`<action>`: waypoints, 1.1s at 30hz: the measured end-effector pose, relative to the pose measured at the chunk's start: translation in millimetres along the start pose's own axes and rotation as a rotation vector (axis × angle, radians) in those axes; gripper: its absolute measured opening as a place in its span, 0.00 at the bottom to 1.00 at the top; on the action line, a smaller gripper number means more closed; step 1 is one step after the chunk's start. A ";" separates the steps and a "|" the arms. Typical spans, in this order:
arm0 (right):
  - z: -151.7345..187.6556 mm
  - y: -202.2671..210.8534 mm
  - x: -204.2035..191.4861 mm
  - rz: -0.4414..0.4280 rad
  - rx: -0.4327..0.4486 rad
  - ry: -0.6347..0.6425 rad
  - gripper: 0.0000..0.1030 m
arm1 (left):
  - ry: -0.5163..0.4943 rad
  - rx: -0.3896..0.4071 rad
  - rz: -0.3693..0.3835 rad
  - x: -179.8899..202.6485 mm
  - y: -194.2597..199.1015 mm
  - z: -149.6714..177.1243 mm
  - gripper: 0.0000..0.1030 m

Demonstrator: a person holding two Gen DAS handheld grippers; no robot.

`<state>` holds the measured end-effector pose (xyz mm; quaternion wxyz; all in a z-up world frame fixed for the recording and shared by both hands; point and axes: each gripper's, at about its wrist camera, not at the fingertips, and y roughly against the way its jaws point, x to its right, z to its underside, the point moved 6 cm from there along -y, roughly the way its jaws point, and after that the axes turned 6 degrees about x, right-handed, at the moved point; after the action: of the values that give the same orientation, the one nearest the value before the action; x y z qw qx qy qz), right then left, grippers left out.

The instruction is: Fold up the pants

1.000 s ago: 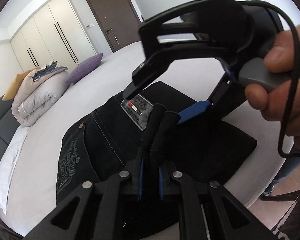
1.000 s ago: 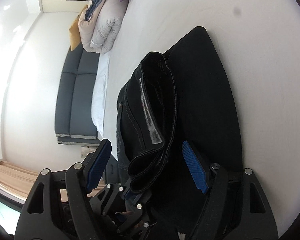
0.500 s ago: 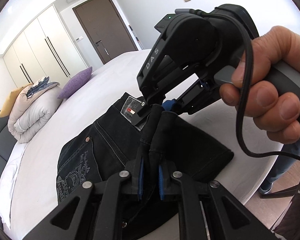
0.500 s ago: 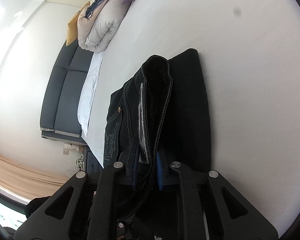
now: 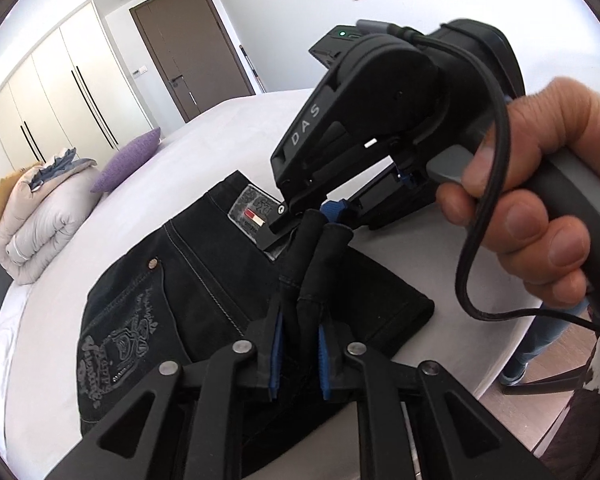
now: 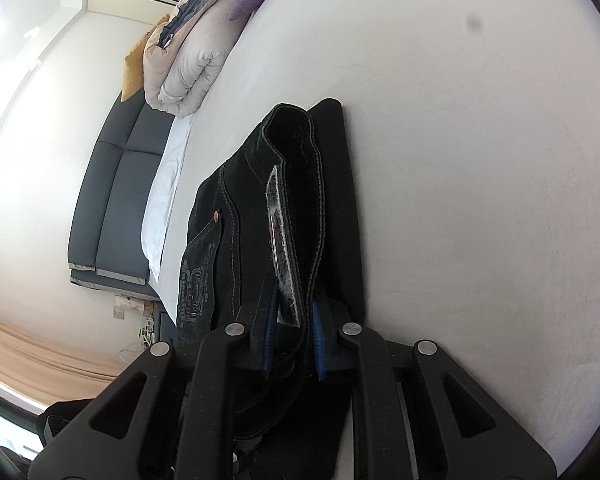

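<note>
Now we pinch the pants (image 5: 204, 280) waistband in both nearly closed grippers, left gripper (image 5: 298, 334) and right gripper (image 6: 292, 330) side by side, fabric stretching ahead.

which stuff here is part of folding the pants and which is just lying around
Part of the job:
- black pants
- left gripper, shut on the pants
- right gripper, shut on the pants
- bed they lie on

Just lying about:
- purple pillow
- rolled duvet
- yellow pillow
</note>
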<state>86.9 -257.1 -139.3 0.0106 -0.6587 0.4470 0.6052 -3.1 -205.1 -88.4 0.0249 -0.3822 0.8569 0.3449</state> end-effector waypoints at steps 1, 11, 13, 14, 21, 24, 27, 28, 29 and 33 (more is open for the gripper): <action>1.0 0.5 0.3 -0.003 0.011 0.006 0.13 | 0.014 0.004 0.014 -2.6 0.8 0.7 0.20; 13.1 21.4 11.1 0.023 0.043 -0.005 0.16 | 0.239 0.105 0.121 -68.0 55.3 2.5 0.90; 15.4 35.0 12.4 0.054 0.057 0.000 0.16 | 0.307 0.122 0.116 -97.9 68.1 6.3 0.90; 15.2 44.3 13.0 0.079 0.067 0.007 0.17 | 0.343 0.125 0.106 -115.1 71.6 8.6 0.90; -2.6 64.6 -34.8 0.078 0.115 0.128 0.17 | 0.617 0.060 0.022 -252.6 49.8 34.4 0.54; -2.9 44.2 -54.3 0.063 0.085 0.184 0.17 | 0.627 0.023 0.032 -270.3 23.3 41.1 0.52; 1.3 19.8 -55.7 0.085 0.045 0.213 0.17 | 0.645 -0.051 0.057 -247.4 -6.5 57.6 0.44; 5.7 12.5 -47.5 0.111 0.020 0.204 0.17 | 0.627 -0.096 0.055 -224.5 -12.9 63.2 0.44; 10.8 7.8 -40.5 0.120 -0.004 0.197 0.16 | 0.604 -0.121 0.048 -209.1 -15.9 70.4 0.44; 27.6 13.5 -30.4 0.068 0.017 0.223 0.14 | 0.487 -0.121 -0.029 -175.8 0.2 82.8 0.46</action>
<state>61.0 -232.4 -115.1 -0.0542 -0.7064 0.4725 0.5242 102.7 -42.4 -97.4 -0.2003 -0.4670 0.8100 0.2928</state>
